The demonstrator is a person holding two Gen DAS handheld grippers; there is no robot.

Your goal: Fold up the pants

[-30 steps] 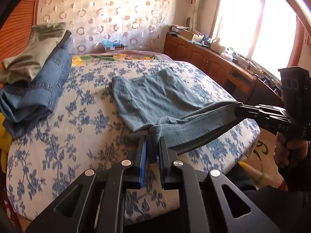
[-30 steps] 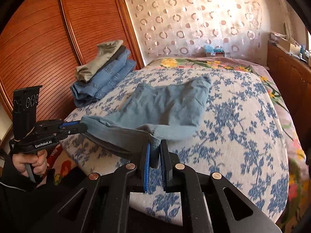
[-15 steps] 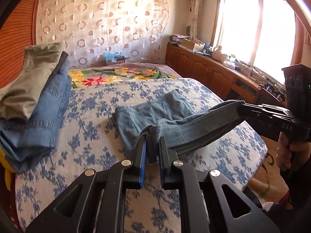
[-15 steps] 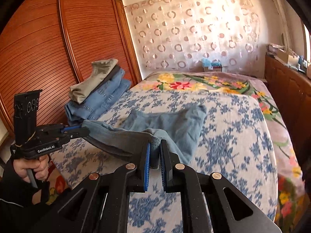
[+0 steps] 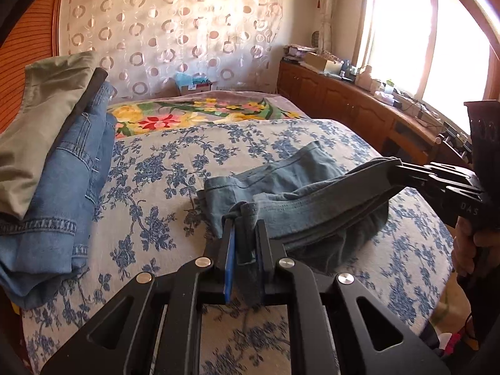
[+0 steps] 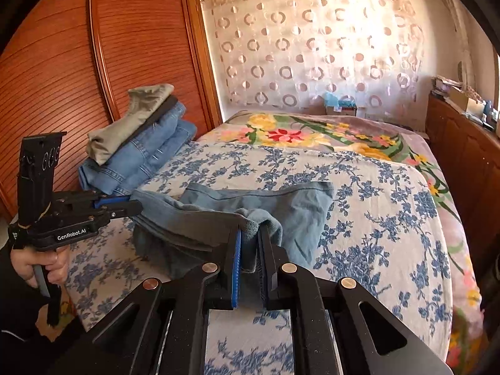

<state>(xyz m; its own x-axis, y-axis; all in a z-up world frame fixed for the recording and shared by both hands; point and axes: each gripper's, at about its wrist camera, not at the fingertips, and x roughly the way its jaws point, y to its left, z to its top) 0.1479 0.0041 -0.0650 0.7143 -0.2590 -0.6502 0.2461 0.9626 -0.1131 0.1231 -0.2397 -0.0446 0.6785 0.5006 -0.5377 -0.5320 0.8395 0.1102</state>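
Observation:
Grey-blue pants [image 5: 281,178] lie on the bed's blue-flowered cover [image 5: 162,162], their near edge lifted and stretched between both grippers. My left gripper [image 5: 243,218] is shut on one corner of that edge. My right gripper [image 5: 398,168], held by a hand at the right, is shut on the other corner. In the right wrist view the right gripper [image 6: 250,228] pinches the pants [image 6: 281,200], and the left gripper [image 6: 136,203] clamps the cloth at the left. The lifted layer hangs over the part that lies flat and hides much of it.
A stack of folded pants [image 5: 62,156], olive on top of blue denim, sits at the bed's left side [image 6: 140,150] against a wooden slatted wardrobe [image 6: 93,62]. A cluttered wooden cabinet [image 5: 359,106] runs under the window at the right. A bright floral blanket [image 6: 297,134] covers the far end.
Both grippers carried the held edge forward over the bed towards its far end. The lifted layer now covers more of the flat part, and the stack looms closer.

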